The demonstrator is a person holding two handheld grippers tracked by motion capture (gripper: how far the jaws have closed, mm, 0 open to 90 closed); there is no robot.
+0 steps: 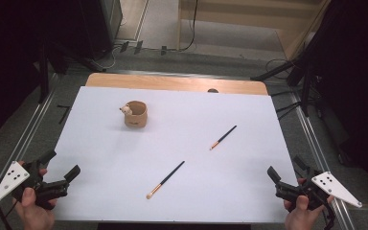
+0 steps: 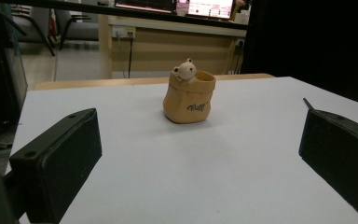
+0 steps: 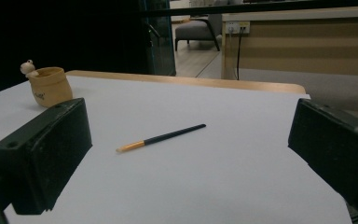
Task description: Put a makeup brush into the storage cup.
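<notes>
Brushes [image 1: 165, 180] lie untouched; both claws gape empty.

Your left tool [image 2: 200, 154] stood with jaws wide apart — between them, well ahead on the white desk [image 2: 191, 186], sat the tan pot [image 2: 189, 100], upright.

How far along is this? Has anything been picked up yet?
Nothing looks done yet. Both makeup brushes, the nearer and the farther, lie on the white table, outside the bear-trimmed holder. The left gripper and right gripper are open, holding nothing.
</notes>
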